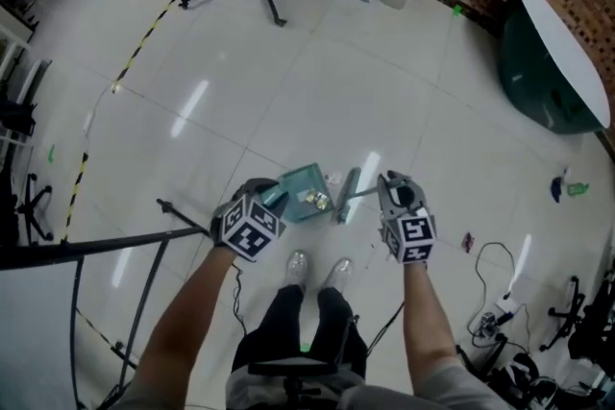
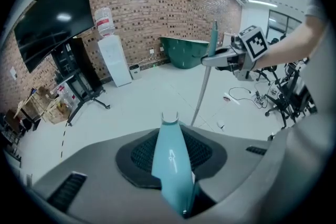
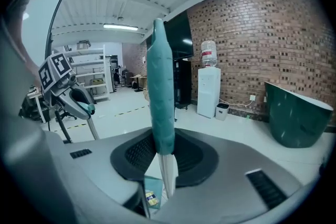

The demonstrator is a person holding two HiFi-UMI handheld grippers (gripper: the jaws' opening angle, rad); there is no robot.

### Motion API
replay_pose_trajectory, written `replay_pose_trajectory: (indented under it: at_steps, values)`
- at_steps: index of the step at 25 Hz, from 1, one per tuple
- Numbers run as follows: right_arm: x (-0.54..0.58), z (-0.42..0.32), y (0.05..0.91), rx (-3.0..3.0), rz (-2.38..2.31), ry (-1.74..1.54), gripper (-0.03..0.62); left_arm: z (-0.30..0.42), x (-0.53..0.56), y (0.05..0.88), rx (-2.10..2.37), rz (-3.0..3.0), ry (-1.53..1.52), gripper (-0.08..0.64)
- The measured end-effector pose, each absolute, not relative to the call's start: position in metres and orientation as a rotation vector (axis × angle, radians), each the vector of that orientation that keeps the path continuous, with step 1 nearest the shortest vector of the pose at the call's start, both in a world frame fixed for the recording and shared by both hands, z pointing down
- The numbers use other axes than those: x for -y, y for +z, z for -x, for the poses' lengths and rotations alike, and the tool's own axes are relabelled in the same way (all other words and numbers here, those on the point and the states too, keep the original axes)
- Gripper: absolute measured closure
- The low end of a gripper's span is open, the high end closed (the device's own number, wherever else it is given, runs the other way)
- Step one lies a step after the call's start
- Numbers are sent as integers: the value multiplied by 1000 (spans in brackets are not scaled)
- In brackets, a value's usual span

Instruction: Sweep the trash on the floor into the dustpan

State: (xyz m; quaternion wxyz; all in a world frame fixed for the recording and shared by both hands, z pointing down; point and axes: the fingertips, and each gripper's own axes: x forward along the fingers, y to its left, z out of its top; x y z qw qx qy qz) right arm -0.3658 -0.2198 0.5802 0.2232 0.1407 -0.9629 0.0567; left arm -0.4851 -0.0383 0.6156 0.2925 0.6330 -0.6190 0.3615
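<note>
Now your left gripper (image 1: 263, 205) jaws clamp teal dustpan (image 1: 296, 181) handle; your right gripper (image 1: 391, 189) jaws clamp broom (image 1: 348, 195) handle; trash (image 1: 313, 199) lies inside dustpan, broom head just beside.

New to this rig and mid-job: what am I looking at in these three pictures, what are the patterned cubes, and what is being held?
There is no robot arm: a person holds a two-jaw gripper in each hand, and the patterned cubes are part of those grippers. The head view comes from a camera on the person's head, looking steeply down at a white tiled floor and the person's shoes. The other two views come from a wide-angle camera riding on each gripper, looking along its jaws. The left gripper is shut on the teal handle of a dustpan, which is low at the floor with bits of trash in it. The right gripper is shut on the teal grip of a broom, whose lower end is just right of the dustpan.
</note>
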Motion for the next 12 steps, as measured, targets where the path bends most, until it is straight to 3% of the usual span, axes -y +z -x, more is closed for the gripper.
replay_pose_trajectory:
  at_steps: [12]
  values:
    - [171, 399, 591, 2701, -123, 519, 502, 496, 44, 621, 1636, -1680, 961, 453]
